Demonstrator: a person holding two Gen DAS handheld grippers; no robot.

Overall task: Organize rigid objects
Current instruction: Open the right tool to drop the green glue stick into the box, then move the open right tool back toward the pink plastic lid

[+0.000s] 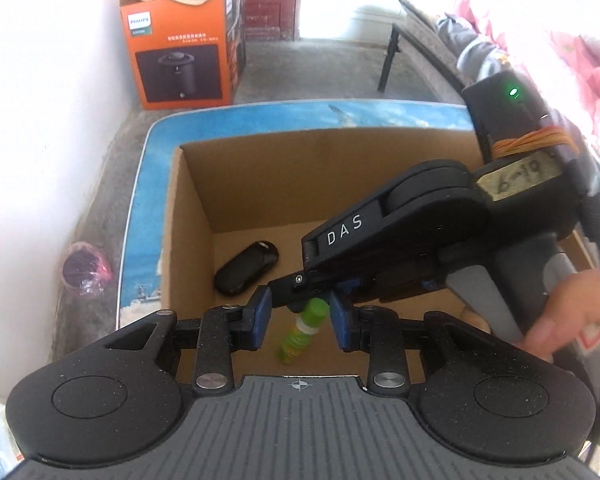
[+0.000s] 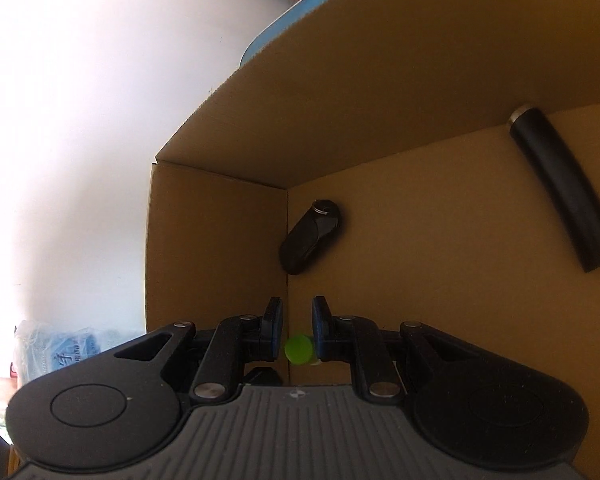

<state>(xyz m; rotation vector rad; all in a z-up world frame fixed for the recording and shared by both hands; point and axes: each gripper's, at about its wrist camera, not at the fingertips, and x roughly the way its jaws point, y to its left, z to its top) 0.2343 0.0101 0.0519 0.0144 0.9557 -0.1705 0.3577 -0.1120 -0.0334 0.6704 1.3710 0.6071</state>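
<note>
Inside the box [image 1: 192, 200], the right gripper [image 2: 294, 320] seems clamped on the green bottle [image 1: 300, 330], though contact is unclear; the left gripper [image 1: 298, 316] hovers spread; a key fob [image 2: 310, 236] lies near the corner, a black handle [image 2: 564, 188] well apart.

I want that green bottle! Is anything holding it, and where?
Right gripper: jaws around the green bottle, at its cap; whether pinched cannot be told. Left gripper holds nothing.
</note>
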